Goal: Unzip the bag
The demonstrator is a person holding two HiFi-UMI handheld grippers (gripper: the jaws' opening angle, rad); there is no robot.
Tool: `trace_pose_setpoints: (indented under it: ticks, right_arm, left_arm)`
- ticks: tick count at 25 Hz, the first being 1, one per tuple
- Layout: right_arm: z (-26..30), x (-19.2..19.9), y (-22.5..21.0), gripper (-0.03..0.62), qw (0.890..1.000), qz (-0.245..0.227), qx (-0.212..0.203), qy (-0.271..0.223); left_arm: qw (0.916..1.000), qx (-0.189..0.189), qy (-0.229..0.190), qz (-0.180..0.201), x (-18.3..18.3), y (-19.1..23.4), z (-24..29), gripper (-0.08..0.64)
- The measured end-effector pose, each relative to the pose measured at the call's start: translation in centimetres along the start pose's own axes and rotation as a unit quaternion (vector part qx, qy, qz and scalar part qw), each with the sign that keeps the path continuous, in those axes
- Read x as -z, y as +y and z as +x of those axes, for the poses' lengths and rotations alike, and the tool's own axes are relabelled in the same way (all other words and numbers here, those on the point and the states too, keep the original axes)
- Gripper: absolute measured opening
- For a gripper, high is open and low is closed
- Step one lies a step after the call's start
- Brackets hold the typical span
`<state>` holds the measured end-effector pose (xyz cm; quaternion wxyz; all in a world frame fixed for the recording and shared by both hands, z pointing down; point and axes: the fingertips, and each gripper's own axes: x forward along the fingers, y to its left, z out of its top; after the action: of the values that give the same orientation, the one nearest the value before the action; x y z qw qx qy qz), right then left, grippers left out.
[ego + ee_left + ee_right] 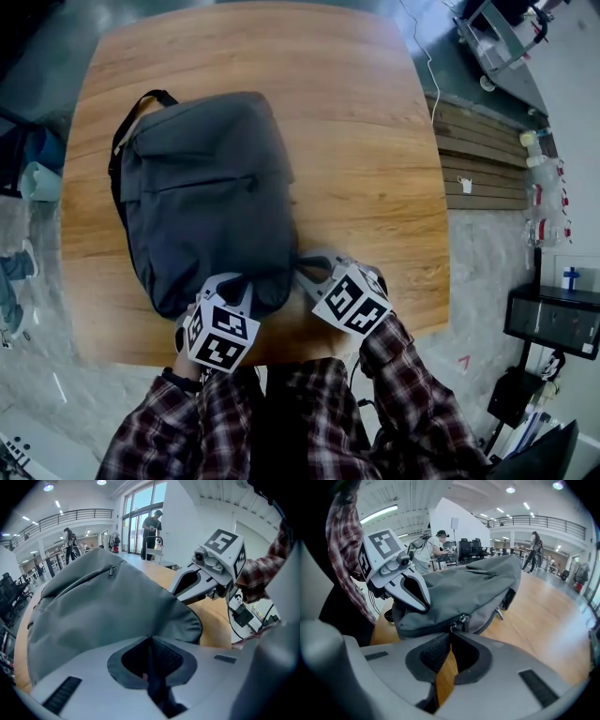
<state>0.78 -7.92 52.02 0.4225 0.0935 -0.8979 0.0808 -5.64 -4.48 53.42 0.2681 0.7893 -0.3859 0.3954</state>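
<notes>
1. Wooden table (375, 141) lies under the grey bag (202, 187).
2. My left gripper (150, 638) is clamped on the bag's near end.
3. My right gripper (451, 634) sits just beside it, pinching the bag's zipper pull (452, 626).

We see a dark grey bag (202, 187) with a black strap (141, 103) and a silvery zipper pull (461, 619) on a warm brown, wood-grained counter (356, 141). The left tool (149, 639) and the right tool (451, 634) are pale grey with black textured pads (433, 654), and their cubes (221, 336) carry black-and-white square markers. Our sleeves (412, 394) are red, white and dark plaid
</notes>
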Motion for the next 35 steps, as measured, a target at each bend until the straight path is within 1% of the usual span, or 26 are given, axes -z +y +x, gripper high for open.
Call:
trace_pose_setpoints:
  ticks: [3,7,9,12,15,17,20,23,24,26,27,29,31,33,34,35]
  right_arm:
    - [-0.6,0.0,-0.4,0.018,1.000,0.010,0.008,-0.015]
    - [0.1,-0.4,-0.3,0.020,0.999,0.030,0.000,-0.014]
    - [0.0,-0.5,-0.1,0.018,0.999,0.034,-0.001,-0.003]
    - [-0.8,-0.4,0.3,0.018,0.999,0.034,0.018,0.022]
    - [-0.9,-0.1,2.0,0.018,0.998,0.037,0.030,0.041]
    - [-0.8,0.2,3.6,0.017,0.997,0.047,0.031,0.047]
    - [-1.0,0.8,5.7,0.017,0.996,0.079,0.031,0.042]
    - [-0.8,1.0,8.7,0.018,0.994,0.101,0.017,0.035]
    - [-0.6,0.8,9.3,0.018,0.994,0.106,0.020,0.030]
    - [-0.4,0.7,9.3,0.018,0.993,0.103,0.041,0.025]
    - [-0.6,1.0,8.8,0.017,0.994,0.096,0.054,0.027]
    - [-1.2,1.8,7.5,0.017,0.993,0.085,0.078,0.032]
    - [-1.8,2.3,6.3,0.017,0.992,0.078,0.093,0.032]
    - [-2.0,2.3,5.1,0.018,0.992,0.070,0.104,0.032]
    - [-1.9,2.2,4.6,0.018,0.991,0.067,0.107,0.032]
    - [-1.9,2.1,4.1,0.018,0.991,0.065,0.111,0.031]
  left_arm:
    - [1.0000,0.002,-0.001,0.000,-0.1,0.0,0.0,0.035]
    - [1.0000,-0.001,0.002,0.002,-0.1,0.1,0.0,0.035]
    - [1.0000,-0.002,0.002,0.001,0.0,0.1,0.1,0.035]
    - [0.9999,-0.012,0.008,-0.005,0.0,0.2,0.5,0.035]
    - [0.9994,-0.030,0.014,-0.013,0.1,0.5,0.6,0.035]
    - [0.9990,-0.034,0.016,-0.023,0.1,0.8,0.7,0.035]
    - [0.9985,-0.035,0.016,-0.038,0.0,1.1,0.8,0.035]
    - [0.9980,-0.040,0.016,-0.047,0.0,1.3,0.7,0.035]
    - [0.9978,-0.041,0.017,-0.049,0.1,1.4,0.6,0.035]
    - [0.9980,-0.037,0.017,-0.049,0.0,1.4,0.5,0.035]
    - [0.9984,-0.032,0.017,-0.044,-0.1,1.2,0.5,0.035]
    - [0.9996,-0.016,0.013,-0.020,-0.2,0.4,0.2,0.035]
    - [0.9997,-0.009,0.006,0.021,0.0,-0.5,-0.1,0.026]
    - [0.9982,-0.012,0.001,0.059,0.2,-1.2,-0.4,0.011]
    - [0.9978,-0.009,0.000,0.065,0.2,-1.6,-0.6,0.011]
    - [0.9982,0.002,0.001,0.061,0.3,-2.1,-0.8,0.011]
